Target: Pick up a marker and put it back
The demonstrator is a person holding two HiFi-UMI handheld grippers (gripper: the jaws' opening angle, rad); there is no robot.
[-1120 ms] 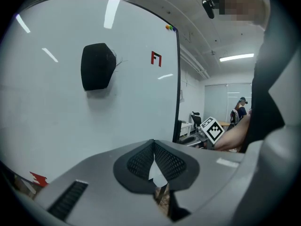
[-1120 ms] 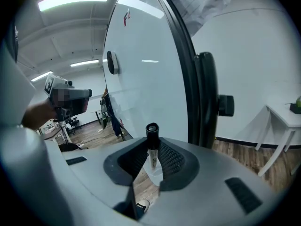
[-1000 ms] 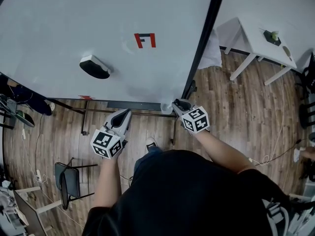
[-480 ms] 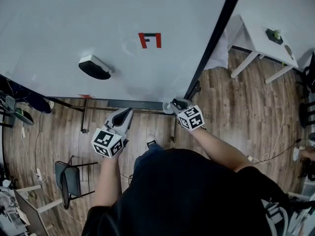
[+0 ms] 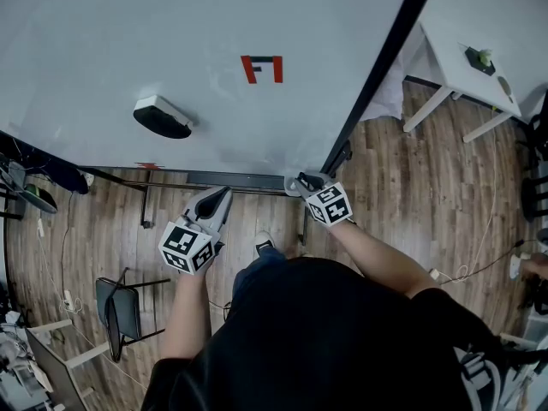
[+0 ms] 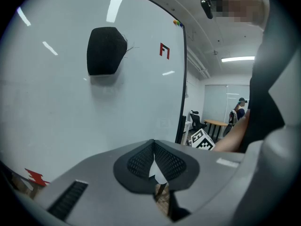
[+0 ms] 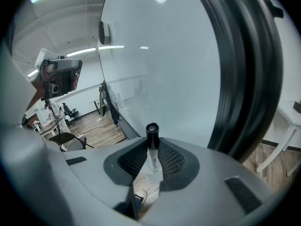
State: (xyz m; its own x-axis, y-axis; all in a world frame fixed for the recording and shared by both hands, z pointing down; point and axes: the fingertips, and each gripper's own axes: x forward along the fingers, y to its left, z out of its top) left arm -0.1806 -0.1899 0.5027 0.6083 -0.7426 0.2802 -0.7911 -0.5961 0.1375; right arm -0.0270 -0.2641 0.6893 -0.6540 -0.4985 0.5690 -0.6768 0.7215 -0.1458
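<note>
The right gripper's (image 7: 151,149) grey, mesh-textured fingers (image 7: 173,160) clamp a slim cylindrical marker (image 7: 152,132), white barrel and black cap poking out, near the glossy whiteboard's (image 7: 155,55) lower edge. The left gripper's (image 6: 154,163) fingers are pressed together, empty.

Large glossy white whiteboard (image 5: 103,32) fills upper left; black vertical frame edge (image 5: 377,75) along its right side. Black eraser with white back (image 5: 160,117) stuck on board. Small red-and-black letter-like mark (image 5: 261,68) right of eraser, well apart. White wooden table (image 5: 454,80) beyond frame. Black folding chair (image 5: 124,315) on brown wood-plank floor (image 5: 428,204), lower left. Thin cable (image 5: 479,272) on floor at right.
</note>
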